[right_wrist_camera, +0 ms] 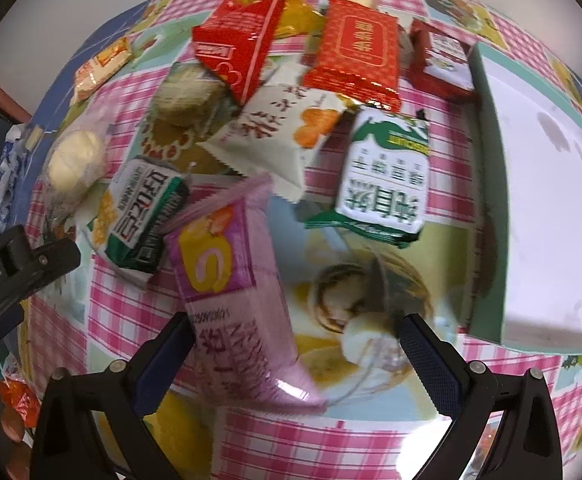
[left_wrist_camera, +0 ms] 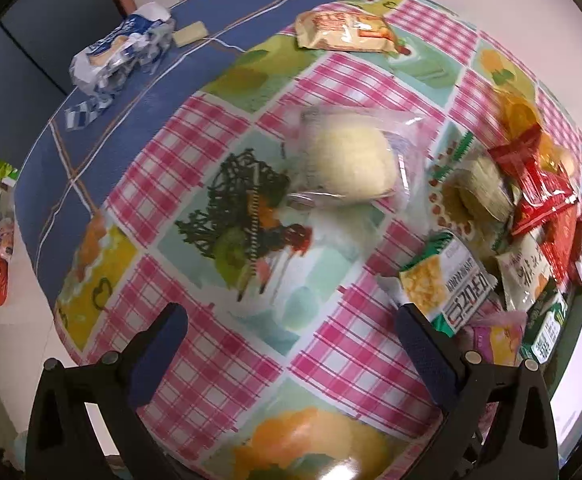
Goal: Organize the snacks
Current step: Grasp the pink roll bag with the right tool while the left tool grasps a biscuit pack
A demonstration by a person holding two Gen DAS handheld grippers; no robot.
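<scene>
Several snack packets lie on a checked pink tablecloth (left_wrist_camera: 219, 364). In the left wrist view a clear-wrapped pale bun (left_wrist_camera: 351, 160) lies mid-table, and a green and white corn snack pack (left_wrist_camera: 447, 280) lies by my right finger. My left gripper (left_wrist_camera: 291, 336) is open and empty above the cloth. In the right wrist view my right gripper (right_wrist_camera: 295, 344) is open, with a purple wafer pack (right_wrist_camera: 235, 288) lying between its fingers, near the left finger. It grips nothing. A green and white packet (right_wrist_camera: 383, 176), red packets (right_wrist_camera: 351, 48) and a white packet (right_wrist_camera: 279, 128) lie beyond.
A shallow white box with a green rim (right_wrist_camera: 543, 200) stands at the right of the right wrist view. A crumpled blue and white wrapper (left_wrist_camera: 119, 52) and an orange packet (left_wrist_camera: 347, 28) lie at the far side. The left gripper's body (right_wrist_camera: 15, 268) shows at the left edge.
</scene>
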